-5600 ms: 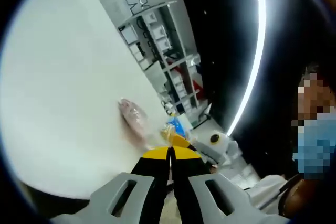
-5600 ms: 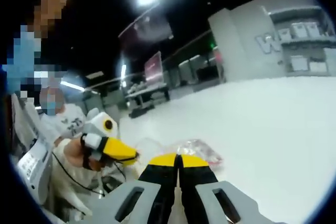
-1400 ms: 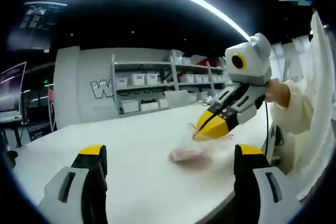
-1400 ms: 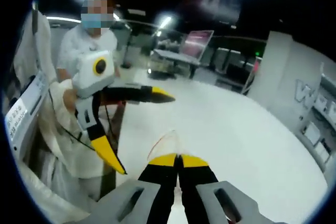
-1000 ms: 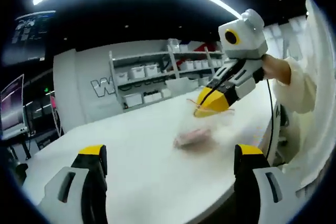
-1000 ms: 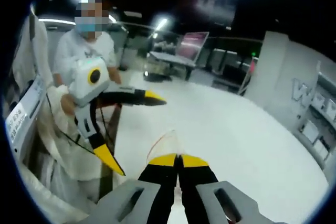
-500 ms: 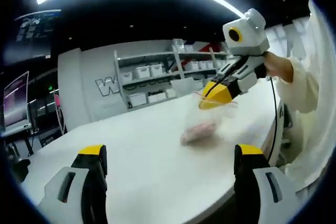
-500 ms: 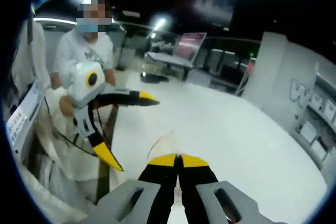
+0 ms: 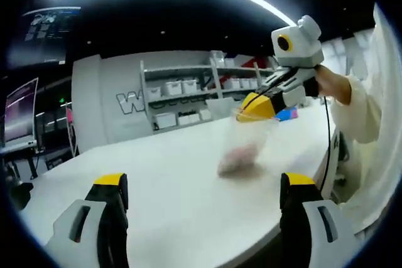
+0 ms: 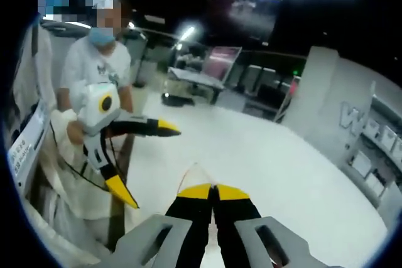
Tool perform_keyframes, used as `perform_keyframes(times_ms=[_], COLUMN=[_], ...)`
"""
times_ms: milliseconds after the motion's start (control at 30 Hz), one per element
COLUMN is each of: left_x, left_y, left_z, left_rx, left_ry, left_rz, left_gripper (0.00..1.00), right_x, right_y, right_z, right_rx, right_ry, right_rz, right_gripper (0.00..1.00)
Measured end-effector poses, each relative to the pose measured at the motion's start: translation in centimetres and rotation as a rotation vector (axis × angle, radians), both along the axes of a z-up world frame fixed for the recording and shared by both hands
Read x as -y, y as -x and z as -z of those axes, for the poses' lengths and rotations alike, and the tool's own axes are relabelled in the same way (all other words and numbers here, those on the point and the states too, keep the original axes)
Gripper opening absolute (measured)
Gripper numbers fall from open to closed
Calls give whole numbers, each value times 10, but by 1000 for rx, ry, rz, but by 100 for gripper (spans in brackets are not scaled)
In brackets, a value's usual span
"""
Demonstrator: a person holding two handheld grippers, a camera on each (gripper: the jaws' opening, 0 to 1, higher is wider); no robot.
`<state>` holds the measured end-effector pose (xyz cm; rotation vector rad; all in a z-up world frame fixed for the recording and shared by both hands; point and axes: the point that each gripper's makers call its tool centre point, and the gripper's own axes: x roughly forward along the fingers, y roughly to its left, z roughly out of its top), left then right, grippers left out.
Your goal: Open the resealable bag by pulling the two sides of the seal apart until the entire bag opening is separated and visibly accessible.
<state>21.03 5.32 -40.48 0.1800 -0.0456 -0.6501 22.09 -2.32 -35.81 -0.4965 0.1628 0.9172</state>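
Observation:
A clear resealable bag (image 9: pixel 242 152) with pinkish contents hangs from its top edge, its bottom at the white table (image 9: pixel 157 174). My right gripper (image 9: pixel 256 108) comes in from the right, shut on that top edge. In the right gripper view, the right gripper (image 10: pixel 213 191) has its yellow tips pressed together, and a sliver of clear bag film (image 10: pixel 193 176) sticks out above them. My left gripper (image 9: pixel 204 183) stands open with nothing between its wide-apart jaws, short of the bag. It also appears at the left as the left gripper (image 10: pixel 146 162), spread wide.
Shelves with white boxes (image 9: pixel 188 92) line the far wall. A person in white (image 10: pixel 94 61) stands at the table's edge (image 9: pixel 326 155), a white sleeve (image 9: pixel 370 111) close on the right. Desks and screens (image 10: pixel 223 61) stand further back.
The left gripper, shut beside the right one 5.6 s ago, has let go and stands open. Over the last second the right gripper has raised the bag a little; the bag now hangs more upright.

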Motion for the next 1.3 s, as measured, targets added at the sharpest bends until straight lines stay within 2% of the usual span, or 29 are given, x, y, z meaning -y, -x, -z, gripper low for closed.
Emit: perform_keyframes(times_ms=[233,567,1033,1300], left_x=[-1,0,2,0], left_y=[1,4,5,3], left_z=[-2,-2,-5,-10], left_rx=[5,8,15,24], left_ry=[25,32,27,25], left_rz=[-4,-2,8,4], left_gripper=[100,100,100,100], right_x=[1,-5,-3,-3], right_y=[4,15,17,17], right_z=[-7,-25,-37,-46], right_rx=[35,121,169,238], right_ry=[-9,-2,-2,44], right_rz=[3,-20,-16,-9], right_gripper=[0,0,0,0])
